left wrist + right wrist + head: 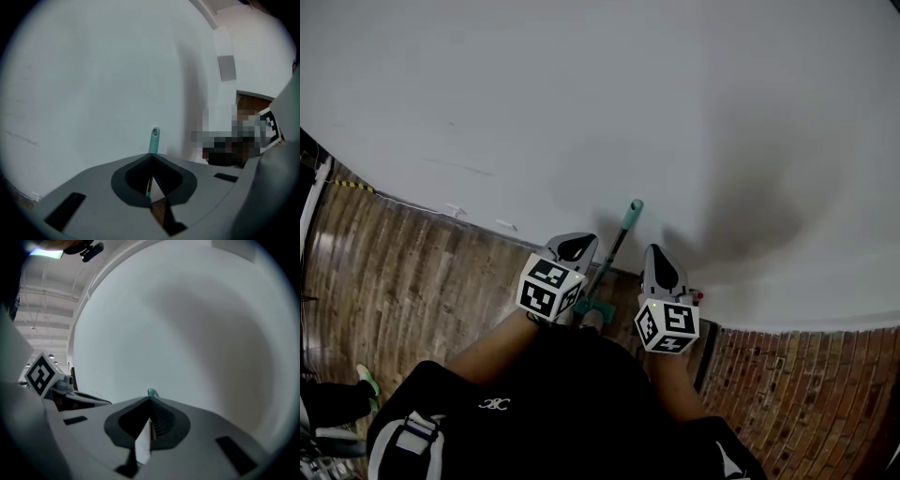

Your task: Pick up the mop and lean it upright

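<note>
The mop (617,246) has a thin pole with a teal grip at its top. It stands nearly upright with that end against the white wall (609,103). My left gripper (578,247) hangs just left of the pole, and my right gripper (660,259) just right of it. Both are shut and I see neither touching the pole. In the left gripper view the teal grip (154,139) rises above the closed left gripper (152,157), with a sliver of pole behind the jaws. In the right gripper view only the grip's tip (152,392) shows over the closed right gripper (151,401).
A brown wood-patterned floor (422,281) meets the wall along a curved line. A dark strip (705,354) lies at the wall's foot on the right. A green shoe (367,380) and yellow-black tape (352,185) sit at the far left. My dark clothing fills the bottom.
</note>
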